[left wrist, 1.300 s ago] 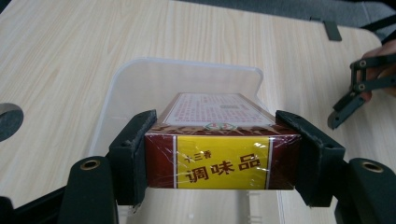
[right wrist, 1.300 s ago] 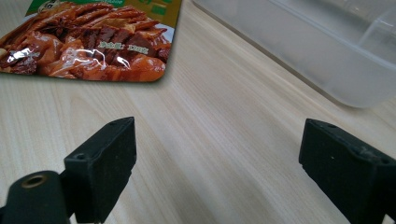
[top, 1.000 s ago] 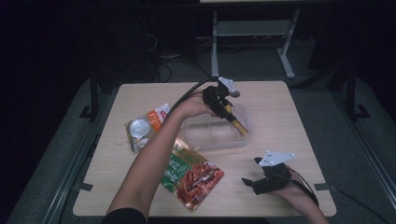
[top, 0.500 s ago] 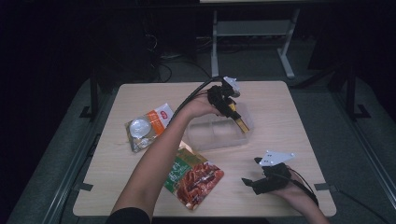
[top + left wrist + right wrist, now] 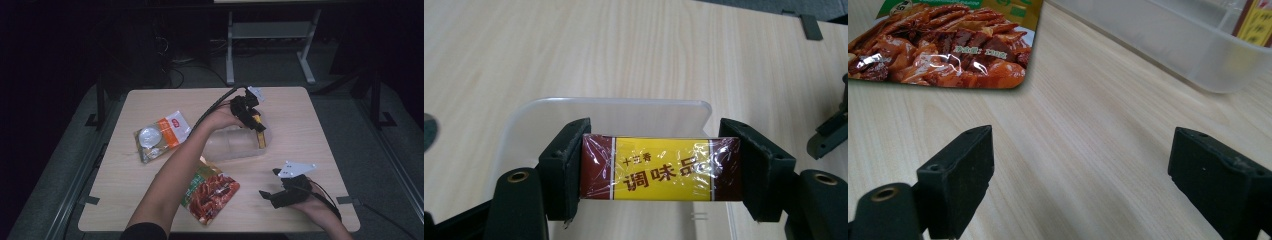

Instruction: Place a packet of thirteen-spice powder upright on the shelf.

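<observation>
**A lit wooden table in a dark room**

A pale rectangular wooden table [image 5: 320, 130] with rounded corners stands on a grey carpeted floor [image 5: 395, 150]. Light falls on the tabletop and the floor just around it; the rest of the room sinks into near black. Behind the table's far edge stands a white metal frame [image 5: 270, 35] with two splayed legs and a crossbar. Dark cables [image 5: 175, 67] lie coiled on the floor to its left. A dark upright post [image 5: 375, 100] stands beside the table's right side
</observation>
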Action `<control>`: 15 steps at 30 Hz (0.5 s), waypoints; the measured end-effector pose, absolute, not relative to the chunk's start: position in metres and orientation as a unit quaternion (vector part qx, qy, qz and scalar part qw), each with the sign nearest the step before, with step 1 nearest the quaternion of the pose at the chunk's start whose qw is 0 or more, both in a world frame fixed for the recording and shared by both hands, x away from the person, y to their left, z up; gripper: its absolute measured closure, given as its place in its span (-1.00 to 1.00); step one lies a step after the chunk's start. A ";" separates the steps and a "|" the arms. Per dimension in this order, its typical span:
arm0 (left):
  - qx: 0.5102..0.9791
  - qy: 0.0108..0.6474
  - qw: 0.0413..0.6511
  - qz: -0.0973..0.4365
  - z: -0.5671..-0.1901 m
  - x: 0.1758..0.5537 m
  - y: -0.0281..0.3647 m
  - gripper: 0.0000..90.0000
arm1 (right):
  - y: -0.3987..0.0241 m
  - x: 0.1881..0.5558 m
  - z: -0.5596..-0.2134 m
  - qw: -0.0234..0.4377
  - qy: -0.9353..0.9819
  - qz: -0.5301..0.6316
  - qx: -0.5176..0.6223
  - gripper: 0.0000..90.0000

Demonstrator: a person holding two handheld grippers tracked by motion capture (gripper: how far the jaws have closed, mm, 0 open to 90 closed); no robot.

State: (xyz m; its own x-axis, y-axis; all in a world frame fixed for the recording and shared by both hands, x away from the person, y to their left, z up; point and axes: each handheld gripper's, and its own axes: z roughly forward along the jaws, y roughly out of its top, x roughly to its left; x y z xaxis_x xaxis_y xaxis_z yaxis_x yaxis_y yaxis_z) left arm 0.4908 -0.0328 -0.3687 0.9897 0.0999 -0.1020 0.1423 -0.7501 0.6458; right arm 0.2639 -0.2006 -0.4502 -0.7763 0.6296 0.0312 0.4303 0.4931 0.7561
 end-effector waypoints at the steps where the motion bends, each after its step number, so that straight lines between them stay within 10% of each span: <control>1: 0.936 0.060 0.347 -0.034 -0.369 0.491 -0.033 -0.31 | -0.201 0.264 -0.450 0.124 0.855 0.396 0.312 -0.76; 15: 0.932 0.028 0.355 -0.069 -0.368 0.479 -0.034 -0.42 | -0.200 0.264 -0.450 0.125 0.855 0.395 0.310 -0.76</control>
